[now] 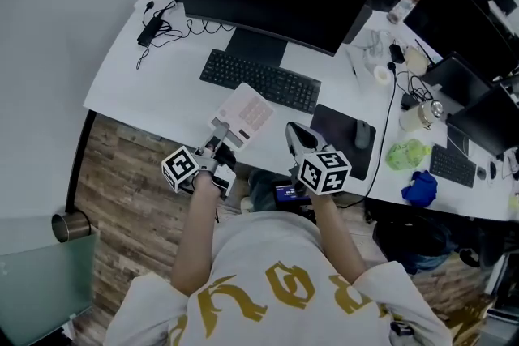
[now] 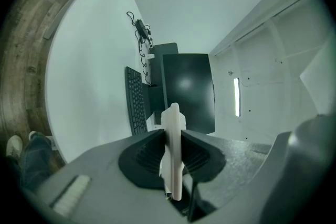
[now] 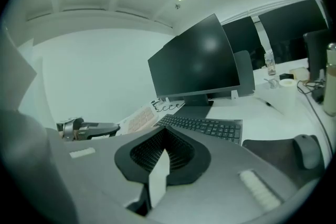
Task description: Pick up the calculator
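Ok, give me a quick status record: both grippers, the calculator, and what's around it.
left gripper: shut on the calculator's near edge
calculator: tilted, just in front of the keyboard
right gripper: shut, empty, beside the mouse pad
lifted: appears raised off the desk, not certain

Pale gold-lettered T-shirt (image 1: 276, 288); left gripper (image 1: 220, 130), right gripper (image 1: 295, 135) carry marker cubes (image 1: 180, 168).

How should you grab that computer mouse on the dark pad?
Probably by its two long sides, coming straight down from above. The mouse lies flat on the mouse pad, rounded on top and narrow across, so the right gripper, nearest and shut now, could open and close over its width.
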Motion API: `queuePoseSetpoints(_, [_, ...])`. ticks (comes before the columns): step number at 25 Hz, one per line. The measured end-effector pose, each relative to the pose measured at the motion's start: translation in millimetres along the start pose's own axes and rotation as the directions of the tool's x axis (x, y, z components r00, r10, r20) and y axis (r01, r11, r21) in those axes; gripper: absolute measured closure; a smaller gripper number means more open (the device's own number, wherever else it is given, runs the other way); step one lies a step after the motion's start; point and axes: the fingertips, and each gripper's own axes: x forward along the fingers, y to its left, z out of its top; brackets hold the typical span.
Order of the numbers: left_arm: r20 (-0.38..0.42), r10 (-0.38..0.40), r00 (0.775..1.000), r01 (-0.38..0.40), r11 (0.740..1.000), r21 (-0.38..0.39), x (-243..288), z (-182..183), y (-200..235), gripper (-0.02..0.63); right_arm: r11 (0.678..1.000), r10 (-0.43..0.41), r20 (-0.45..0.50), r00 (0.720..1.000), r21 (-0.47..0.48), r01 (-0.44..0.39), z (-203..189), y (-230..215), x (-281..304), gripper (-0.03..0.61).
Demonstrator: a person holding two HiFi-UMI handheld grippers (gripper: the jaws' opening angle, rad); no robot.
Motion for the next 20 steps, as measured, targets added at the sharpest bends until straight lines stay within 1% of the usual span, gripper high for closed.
queuePoseSetpoints(4, [-0.011, -0.028, 1.0, 0.028, 1.0, -0.012, 4.5, -2.5, -8.5, 0.543, 1.0, -0.025, -0.012, 1.0, -0.002, 0.025, -0.3, -7.7, 1.0, 0.555])
queuePoseSetpoints(12, [-0.001, -0.039, 0.999, 0.039, 0.999, -0.031, 3.6, -1.1, -11.7, 0.543, 0.999, -0.029, -0.022, 0.999, -0.015, 0.028, -3.0, -6.2, -0.9, 0.555])
queuePoseSetpoints(17, [0.018, -0.027, 0.999, 0.028, 0.999, -0.037, -0.5, 2.2, -5.7, 0.543, 0.999, -0.034, -0.026, 0.999, -0.021, 0.034, -3.2, -8.6, -1.9, 0.555])
queuePoseSetpoints(20, [0.022, -0.044, 0.999, 0.045, 0.998, -0.045, 0.7, 2.3, -11.8, 0.543, 0.999, -0.03, -0.026, 0.999, -0.025, 0.03, -2.3, -7.7, -0.8, 0.555])
